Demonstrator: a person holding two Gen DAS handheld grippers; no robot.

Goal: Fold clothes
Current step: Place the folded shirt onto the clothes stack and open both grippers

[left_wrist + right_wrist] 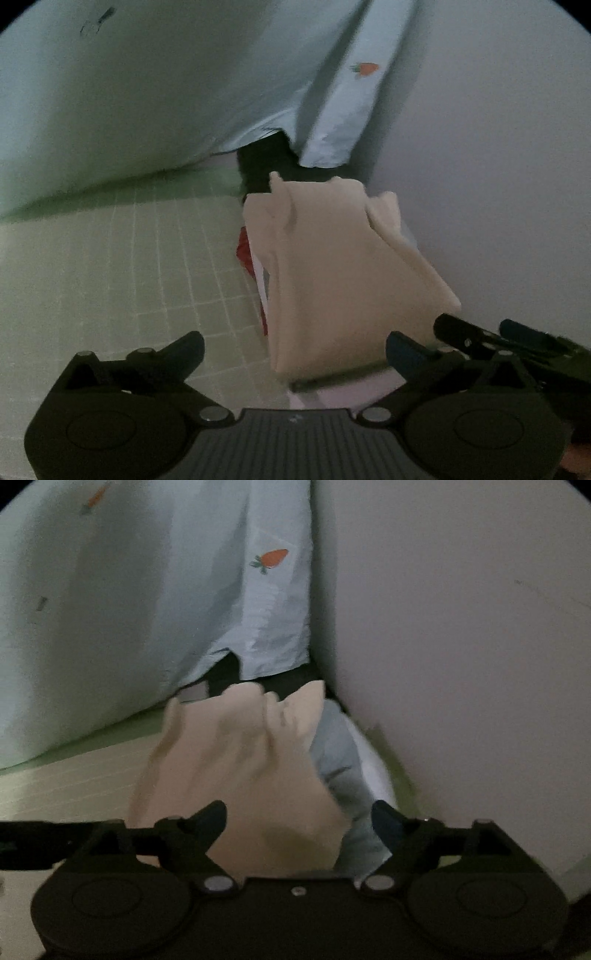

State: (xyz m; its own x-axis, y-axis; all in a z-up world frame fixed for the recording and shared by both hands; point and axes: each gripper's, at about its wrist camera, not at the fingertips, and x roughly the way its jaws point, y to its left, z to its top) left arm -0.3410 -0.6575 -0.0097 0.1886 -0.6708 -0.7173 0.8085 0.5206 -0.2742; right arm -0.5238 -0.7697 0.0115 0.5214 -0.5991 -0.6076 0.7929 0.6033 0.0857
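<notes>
A folded cream garment [332, 273] lies on top of a pile at the right edge of the green grid mat [110, 280]. Red fabric [244, 251] pokes out from under its left side. My left gripper [295, 341] is open, its fingers spread wide at the garment's near end. In the right wrist view the cream garment [236, 768] is blurred, and a light blue garment [347, 775] lies under its right side. My right gripper [299, 808] is open too, with the cream garment's near edge between its spread fingers, not clamped.
A pale blue sheet with carrot prints [184, 81] hangs behind the mat, with a dark gap [266, 155] under its hem. A plain wall [480, 147] stands close on the right. My right gripper [495, 338] shows beside the left one.
</notes>
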